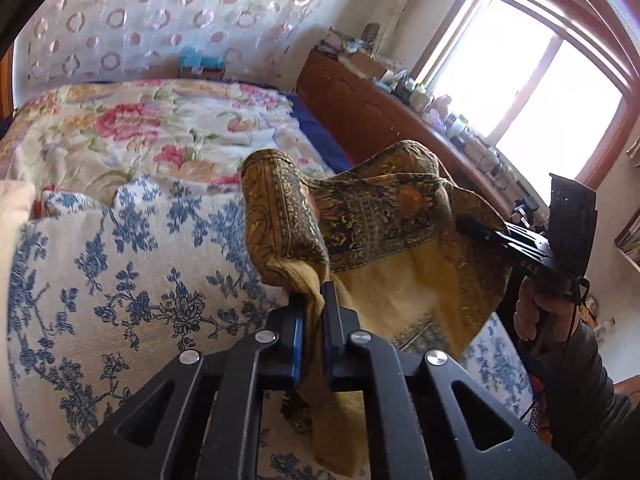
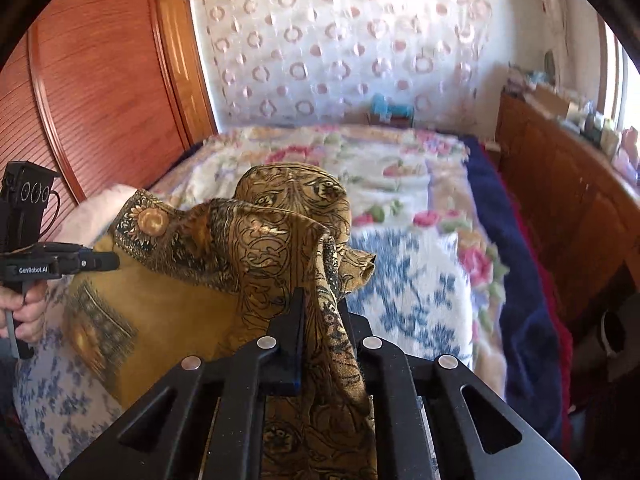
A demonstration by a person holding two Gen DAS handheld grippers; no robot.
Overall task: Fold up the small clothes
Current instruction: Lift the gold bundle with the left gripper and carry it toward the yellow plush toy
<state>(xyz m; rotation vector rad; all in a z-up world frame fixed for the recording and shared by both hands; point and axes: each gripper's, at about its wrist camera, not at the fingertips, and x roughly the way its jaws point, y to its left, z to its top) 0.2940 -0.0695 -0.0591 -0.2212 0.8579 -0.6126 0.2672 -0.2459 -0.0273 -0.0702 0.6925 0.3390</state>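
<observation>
- My left gripper [image 1: 316, 304] is clamped on one gathered edge of the cloth [image 1: 384, 216]; fabric bunches between the pads.
- My right gripper [image 2: 320, 312] pinches the opposite edge just as tight.
- The cloth hangs between them, slack, above the blue-flowered pillow [image 1: 120, 264].
- Feels like thin, light, floppy stuff, likely slippery; I'd grip at the corners, on the patterned border.
- Beyond lies the quilt [image 2: 400, 168], then the curtain [image 2: 340, 40].
</observation>
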